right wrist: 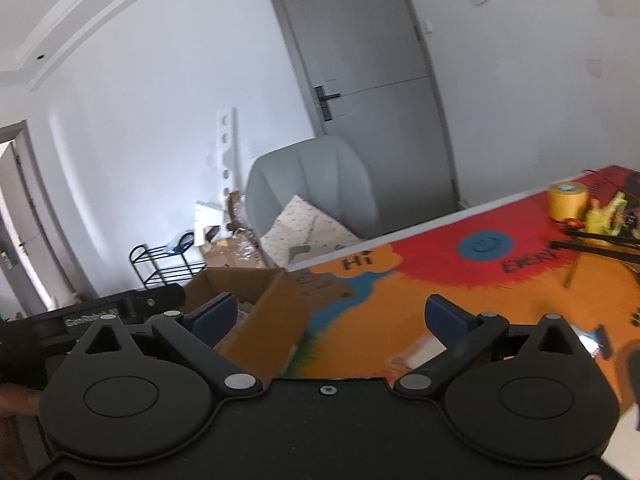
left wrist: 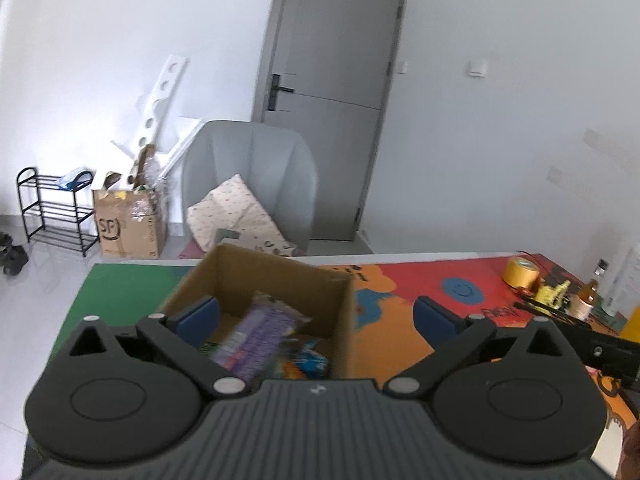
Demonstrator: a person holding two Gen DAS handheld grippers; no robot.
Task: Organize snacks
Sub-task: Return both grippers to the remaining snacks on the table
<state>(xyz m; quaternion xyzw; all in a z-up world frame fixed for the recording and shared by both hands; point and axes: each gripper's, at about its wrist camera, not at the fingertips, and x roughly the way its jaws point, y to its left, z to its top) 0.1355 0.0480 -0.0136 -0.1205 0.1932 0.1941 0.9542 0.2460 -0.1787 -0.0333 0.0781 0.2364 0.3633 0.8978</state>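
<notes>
An open cardboard box (left wrist: 280, 280) stands on the colourful table mat (left wrist: 400, 320). Inside it lie snack packs, a purple one (left wrist: 260, 340) on top and a blue one (left wrist: 312, 362) beside it. My left gripper (left wrist: 316, 314) hangs over the box's near side, jaws wide open, nothing between the blue pads. In the right wrist view the same box (right wrist: 264, 312) sits at the lower left. My right gripper (right wrist: 330, 316) is open over the box's right wall and the mat (right wrist: 400, 300), holding nothing. A blurred pale packet (right wrist: 420, 350) lies on the mat near its right finger.
A yellow tape roll (left wrist: 520, 272), a yellow toy (left wrist: 554, 292) and small bottles crowd the table's far right; black rods (right wrist: 592, 246) lie there too. Behind the table stand a grey armchair (left wrist: 248, 176) with a cushion, a carton (left wrist: 128, 220) and a black shoe rack (left wrist: 52, 212).
</notes>
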